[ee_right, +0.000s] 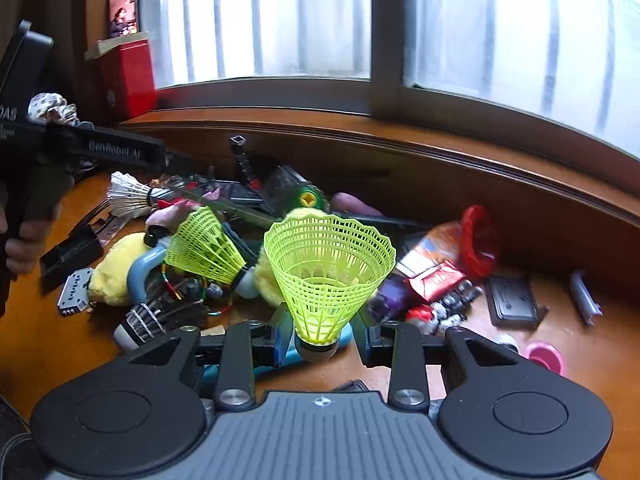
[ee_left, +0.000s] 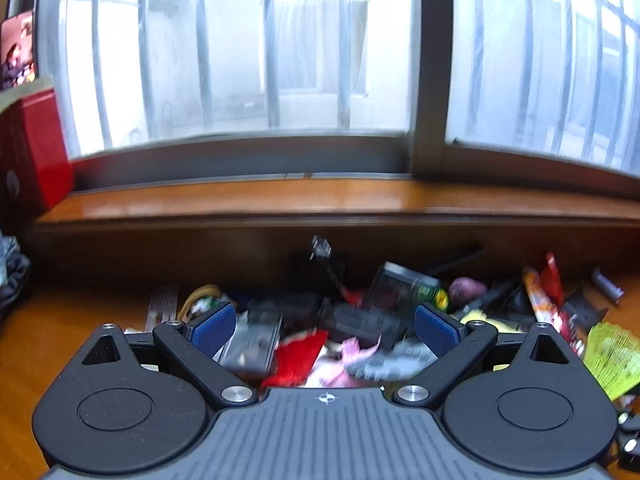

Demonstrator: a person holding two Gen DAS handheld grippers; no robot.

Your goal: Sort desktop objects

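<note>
A heap of small objects (ee_right: pixel 248 216) lies on the wooden desk (ee_right: pixel 580 380) under the window. My right gripper (ee_right: pixel 320 342) is shut on the cork base of a yellow-green plastic shuttlecock (ee_right: pixel 328 268), skirt pointing away from me. A second yellow-green shuttlecock (ee_right: pixel 204 246) lies in the heap to the left, and a white feather one (ee_right: pixel 128 196) further back. My left gripper (ee_left: pixel 324 330) is open and empty above the blurred pile (ee_left: pixel 344 332), with a red scrap (ee_left: pixel 296 356) between its blue pads (ee_left: pixel 212 328). It also shows in the right wrist view (ee_right: pixel 100 148).
A raised wooden sill (ee_left: pixel 320 196) and the window run along the back. A red box (ee_right: pixel 128 76) stands at the left on the sill. A dark flat case (ee_right: pixel 512 300), a grey tube (ee_right: pixel 584 296), a pink lid (ee_right: pixel 546 356) and red snack packets (ee_right: pixel 436 280) lie at the right.
</note>
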